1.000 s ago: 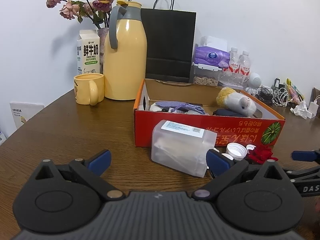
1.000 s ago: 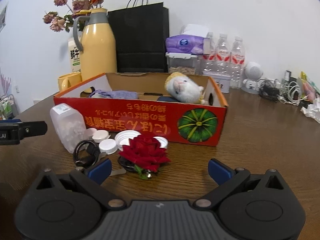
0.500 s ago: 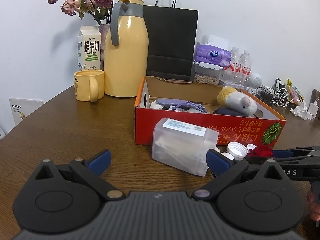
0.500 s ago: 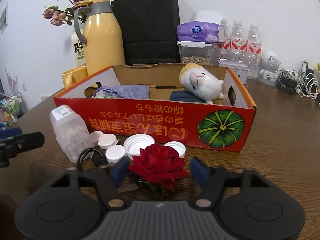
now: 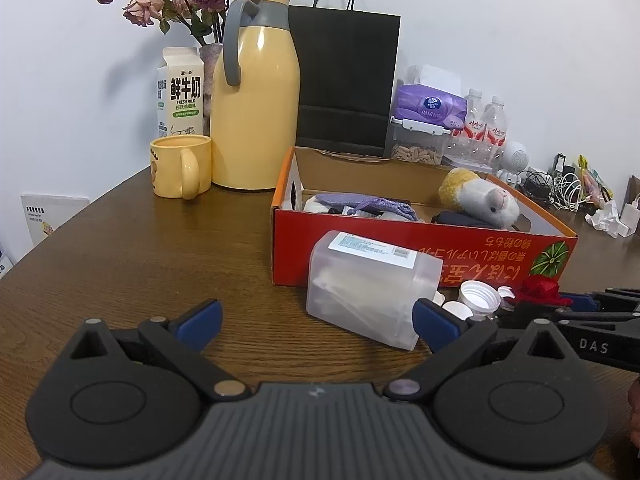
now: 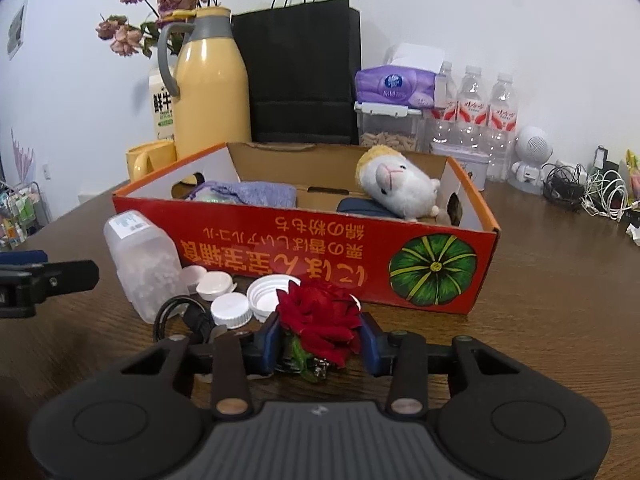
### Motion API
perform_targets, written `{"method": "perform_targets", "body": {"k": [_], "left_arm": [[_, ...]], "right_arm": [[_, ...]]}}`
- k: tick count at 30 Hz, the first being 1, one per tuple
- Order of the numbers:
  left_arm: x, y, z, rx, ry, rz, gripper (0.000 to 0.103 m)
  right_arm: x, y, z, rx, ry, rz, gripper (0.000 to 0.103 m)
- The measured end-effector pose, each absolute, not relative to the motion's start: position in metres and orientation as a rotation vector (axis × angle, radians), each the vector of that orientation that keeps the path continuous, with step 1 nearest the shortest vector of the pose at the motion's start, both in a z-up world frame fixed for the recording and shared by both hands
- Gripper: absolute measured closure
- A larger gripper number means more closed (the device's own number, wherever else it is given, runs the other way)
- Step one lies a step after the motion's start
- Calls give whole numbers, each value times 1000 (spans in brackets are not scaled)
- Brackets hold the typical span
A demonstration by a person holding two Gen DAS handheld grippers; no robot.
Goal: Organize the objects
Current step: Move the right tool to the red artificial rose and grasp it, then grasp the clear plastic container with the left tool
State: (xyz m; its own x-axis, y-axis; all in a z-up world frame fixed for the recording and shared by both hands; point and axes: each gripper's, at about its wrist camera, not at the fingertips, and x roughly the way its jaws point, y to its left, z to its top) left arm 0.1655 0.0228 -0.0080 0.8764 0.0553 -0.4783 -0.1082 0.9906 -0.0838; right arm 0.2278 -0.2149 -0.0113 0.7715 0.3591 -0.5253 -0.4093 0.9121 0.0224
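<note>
Right gripper [image 6: 320, 338] has its blue jaws pressed in on either side of the red rose [image 6: 318, 318], which sits low over the tabletop [image 6: 540, 320] just in front of the red cardboard box [image 6: 436, 266]. Whether the bloom is off the wood, I cannot tell. The grip looks soft-on-soft, petals squashing between the pads, so the smart play is no extra squeeze and a straight lift before any move forward. Something metallic and a green bit hang under the flower; that could snag the black cable [image 6: 176, 318] or nudge the white caps [image 6: 248, 300] just beside it. Clear the box's front wall with height to spare, then lower into the free space between the purple cloth [image 6: 248, 192] and the plush toy [image 6: 400, 188]. Left gripper [image 5: 316, 320] hangs with jaws spread wide, holding nothing, facing the toppled clear plastic container [image 5: 368, 288], likely next in line.
</note>
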Motion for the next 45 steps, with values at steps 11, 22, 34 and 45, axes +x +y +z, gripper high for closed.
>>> {"method": "perform_targets", "body": {"k": [11, 22, 34, 45], "left_arm": [[168, 18, -11, -99, 511, 52, 0], [183, 3, -8, -23, 510, -60, 0], [231, 1, -19, 20, 559, -89, 0], [229, 4, -21, -22, 547, -118, 1]], "right_arm": [[215, -221, -4, -101, 478, 400, 65], [211, -233, 3, -49, 438, 389, 65], [211, -231, 2, -50, 442, 392, 65], [211, -229, 0, -56, 449, 395, 65]]}}
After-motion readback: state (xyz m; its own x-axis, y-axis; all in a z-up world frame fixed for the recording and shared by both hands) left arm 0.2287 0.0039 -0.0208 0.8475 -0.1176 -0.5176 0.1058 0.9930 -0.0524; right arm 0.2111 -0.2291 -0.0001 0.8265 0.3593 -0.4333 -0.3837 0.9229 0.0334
